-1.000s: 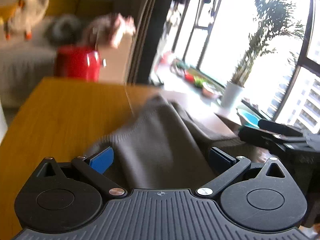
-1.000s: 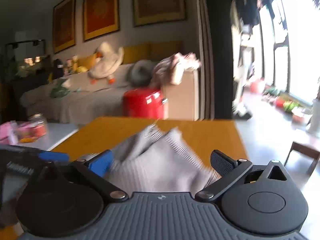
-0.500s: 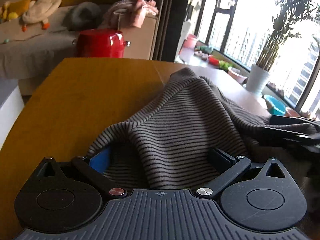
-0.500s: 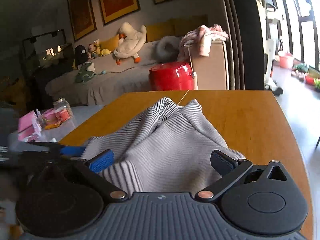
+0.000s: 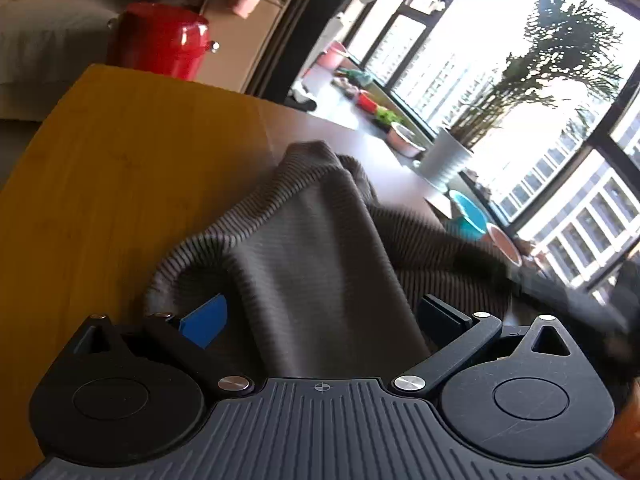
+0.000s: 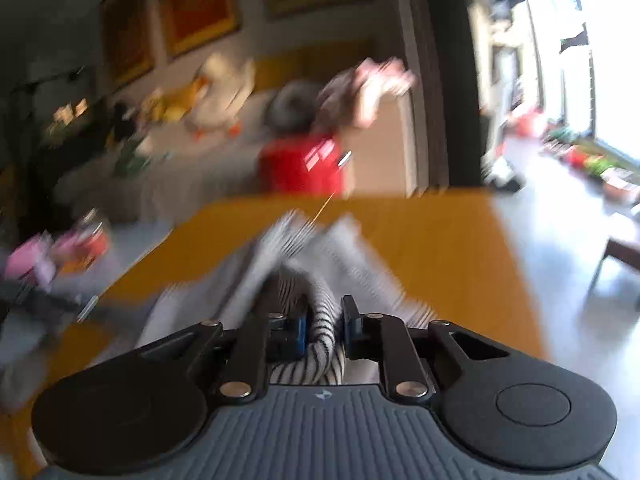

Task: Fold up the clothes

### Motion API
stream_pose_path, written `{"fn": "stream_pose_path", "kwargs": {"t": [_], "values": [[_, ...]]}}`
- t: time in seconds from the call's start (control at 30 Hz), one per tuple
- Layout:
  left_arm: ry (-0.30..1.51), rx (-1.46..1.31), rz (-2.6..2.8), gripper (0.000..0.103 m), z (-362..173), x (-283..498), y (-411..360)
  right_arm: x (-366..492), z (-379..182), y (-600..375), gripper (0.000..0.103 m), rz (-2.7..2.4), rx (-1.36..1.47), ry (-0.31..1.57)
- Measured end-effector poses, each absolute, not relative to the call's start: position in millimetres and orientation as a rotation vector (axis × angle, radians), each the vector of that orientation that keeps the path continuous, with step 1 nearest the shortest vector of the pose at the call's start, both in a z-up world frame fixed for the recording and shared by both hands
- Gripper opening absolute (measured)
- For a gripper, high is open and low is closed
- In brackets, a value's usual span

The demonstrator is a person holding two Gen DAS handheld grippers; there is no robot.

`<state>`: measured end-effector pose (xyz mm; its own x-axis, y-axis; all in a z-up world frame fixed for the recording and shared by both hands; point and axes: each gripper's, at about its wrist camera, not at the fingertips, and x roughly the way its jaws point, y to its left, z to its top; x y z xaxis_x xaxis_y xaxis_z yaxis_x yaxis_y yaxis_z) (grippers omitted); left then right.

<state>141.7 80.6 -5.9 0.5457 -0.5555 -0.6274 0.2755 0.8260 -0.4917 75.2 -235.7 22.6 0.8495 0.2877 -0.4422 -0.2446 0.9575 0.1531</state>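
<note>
In the left wrist view, the left gripper stands wide, its blue pad and dark pad well apart, with a ridge of the striped knit sweater running up between them; neither pad presses on the cloth, so nothing is held here. The sweater lies heaped on the wooden table, one fold peaked toward the far edge and the rest spilling to the right, where a dark blurred shape is probably the other tool. A red pot stands beyond the table and a potted plant sits by the window. In the right wrist view, heavily blurred, the right gripper has just been closing, and its pads now pinch a bunched roll of the same sweater; the rest of the garment fans out ahead over the table. The knit looks soft, light and limp: it drapes, holds loose humps and will sag from any single hold, so it probably needs two grips spread apart. A hem or shoulder edge would make a better hold than the bulky middle, since a thick bunch may slip or drag extra layers along.
</note>
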Motion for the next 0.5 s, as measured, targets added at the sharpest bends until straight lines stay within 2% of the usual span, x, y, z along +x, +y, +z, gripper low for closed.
{"fn": "stream_pose_path", "kwargs": {"t": [0.1,0.27,0.37,0.5], "values": [[0.919,-0.404,-0.494,0.103,-16,153,80,81,24,-245,0.011,0.243,0.111,0.461],[0.878,-0.437,-0.495,0.103,-17,181,61,81,-3,-250,0.011,0.227,0.139,0.554],[0.812,-0.541,-0.489,0.101,-8,189,70,82,-20,-253,0.011,0.185,0.144,0.605],[0.67,-0.668,-0.403,0.1,16,200,121,87,-26,-263,0.011,0.141,0.141,0.628]]}}
